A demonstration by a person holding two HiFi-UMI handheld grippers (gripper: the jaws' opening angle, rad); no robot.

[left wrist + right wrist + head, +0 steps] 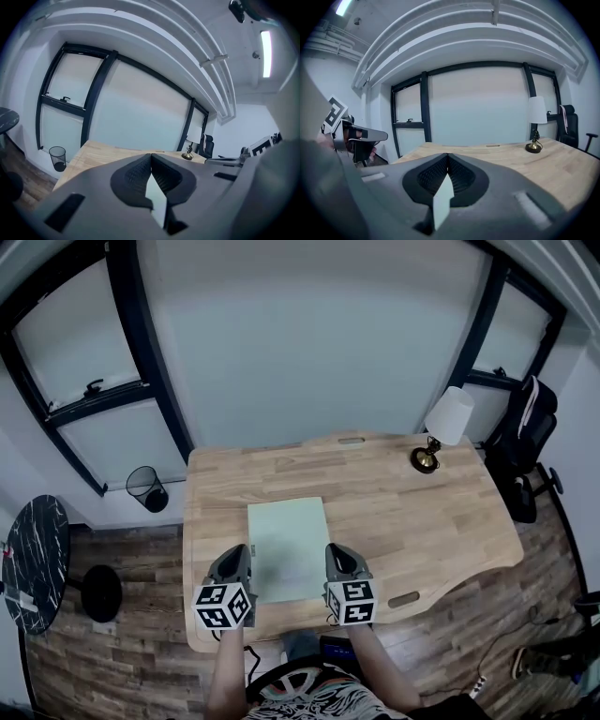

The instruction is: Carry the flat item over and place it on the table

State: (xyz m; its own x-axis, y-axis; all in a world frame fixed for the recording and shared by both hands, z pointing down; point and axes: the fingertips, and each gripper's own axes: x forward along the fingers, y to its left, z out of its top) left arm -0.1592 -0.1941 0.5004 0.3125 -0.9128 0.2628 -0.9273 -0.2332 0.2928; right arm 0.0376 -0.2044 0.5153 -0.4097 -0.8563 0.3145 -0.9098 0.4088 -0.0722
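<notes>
A pale green flat sheet [287, 538] is over the near left part of the wooden table [422, 521]; I cannot tell whether it rests on the wood. My left gripper [240, 557] is shut on its left edge and my right gripper [335, 557] on its right edge, both near the front corners. In the left gripper view the ribbed pads [136, 176] close on a thin pale strip of the sheet [157, 199]. The right gripper [448, 157] likewise pinches the sheet's edge [443, 199], with the tabletop [543, 161] ahead.
A lamp with a white shade and brass base [439, 432] stands at the table's far right. A black mesh wastebasket [147, 488] sits on the floor at the left. A round black marble table [34, 563] is further left. A black office chair [525, 432] stands at the right.
</notes>
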